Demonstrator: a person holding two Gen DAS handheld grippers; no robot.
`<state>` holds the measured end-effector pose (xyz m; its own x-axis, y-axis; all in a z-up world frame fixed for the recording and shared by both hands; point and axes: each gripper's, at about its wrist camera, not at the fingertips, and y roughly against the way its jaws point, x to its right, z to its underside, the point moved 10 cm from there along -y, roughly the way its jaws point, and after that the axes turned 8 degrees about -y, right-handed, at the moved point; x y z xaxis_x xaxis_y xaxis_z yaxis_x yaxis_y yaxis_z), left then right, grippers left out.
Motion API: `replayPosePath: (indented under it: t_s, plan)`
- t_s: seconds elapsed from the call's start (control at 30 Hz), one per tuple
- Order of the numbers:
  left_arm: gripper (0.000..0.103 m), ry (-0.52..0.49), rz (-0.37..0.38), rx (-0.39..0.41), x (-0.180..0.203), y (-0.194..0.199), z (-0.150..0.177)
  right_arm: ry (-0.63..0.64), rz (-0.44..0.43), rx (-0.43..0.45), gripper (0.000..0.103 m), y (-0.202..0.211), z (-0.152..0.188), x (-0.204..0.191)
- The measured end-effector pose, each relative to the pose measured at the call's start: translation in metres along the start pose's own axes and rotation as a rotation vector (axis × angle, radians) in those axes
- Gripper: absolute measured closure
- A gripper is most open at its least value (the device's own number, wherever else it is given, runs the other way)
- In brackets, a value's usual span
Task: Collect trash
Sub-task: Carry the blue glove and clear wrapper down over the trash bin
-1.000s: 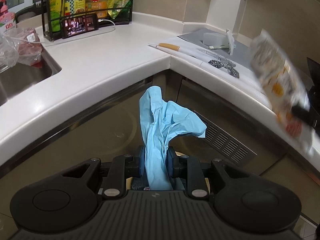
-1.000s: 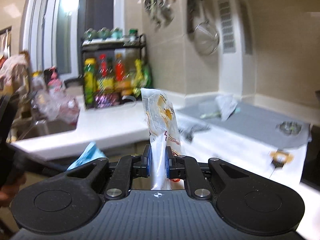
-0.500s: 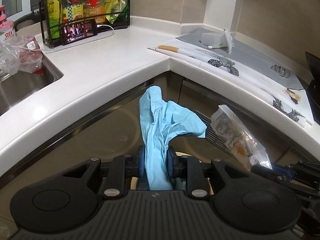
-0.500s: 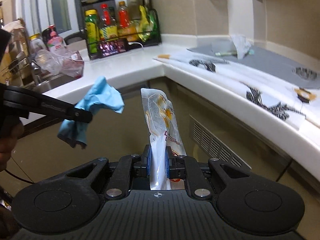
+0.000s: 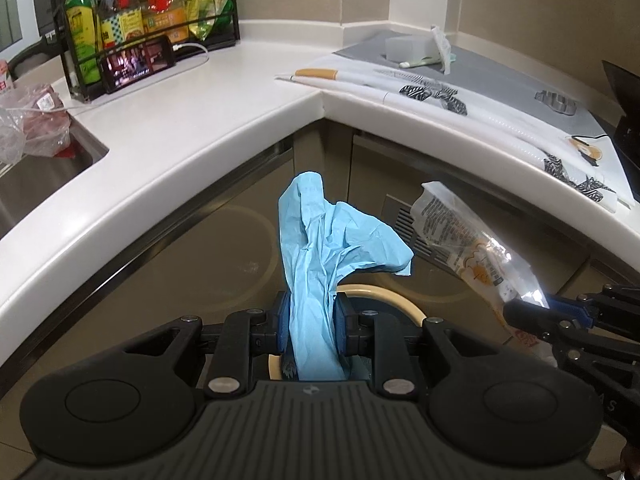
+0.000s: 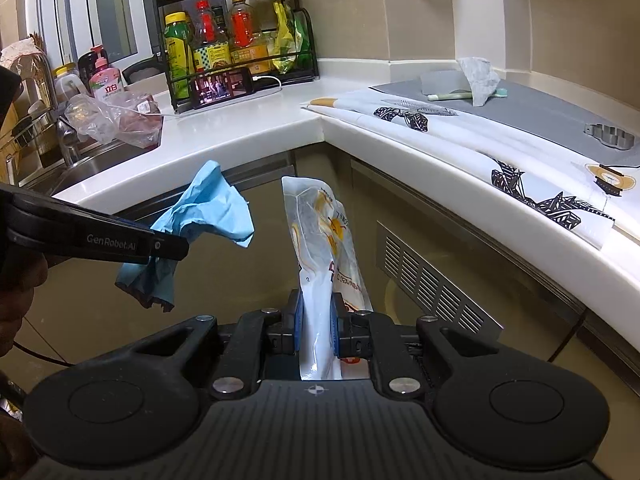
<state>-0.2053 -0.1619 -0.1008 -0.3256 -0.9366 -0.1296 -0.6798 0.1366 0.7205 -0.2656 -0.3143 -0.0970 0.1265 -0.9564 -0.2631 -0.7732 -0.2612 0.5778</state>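
Note:
My left gripper (image 5: 312, 322) is shut on a crumpled blue glove (image 5: 328, 248) that sticks up between its fingers, held below the counter edge in front of the cabinets. A cream-rimmed bin (image 5: 384, 294) shows just past the fingers, mostly hidden. My right gripper (image 6: 318, 320) is shut on a clear printed plastic wrapper (image 6: 324, 240). In the left wrist view the wrapper (image 5: 472, 248) and right gripper (image 5: 532, 314) sit at the right. In the right wrist view the left gripper (image 6: 172, 240) and the glove (image 6: 208, 216) sit at the left.
A white L-shaped counter (image 5: 200, 108) wraps the corner. On it are a bottle rack (image 6: 232, 40), a phone (image 6: 222, 88), a patterned cloth (image 6: 500, 152), a grey mat with crumpled tissue (image 6: 478, 76) and a metal cutter (image 6: 610, 136). A sink with a plastic bag (image 6: 116, 120) lies left.
My right gripper has dropped from above the counter to below its edge with the wrapper, coming in beside the left gripper. The left gripper has lowered slightly, glove still held.

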Motion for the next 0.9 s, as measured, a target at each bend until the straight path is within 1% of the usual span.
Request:
replayPosePath:
  t_s: [0.2,0.9]
  plan:
    - [0.078,0.005,0.011,-0.022,0.001,-0.005,0.005,0.003,0.0,-0.005,0.088,-0.002,0.0,-0.001]
    - [0.078,-0.016,0.018,-0.042,0.008,-0.014,0.007,-0.018,0.006,-0.03,0.088,-0.009,0.005,0.003]
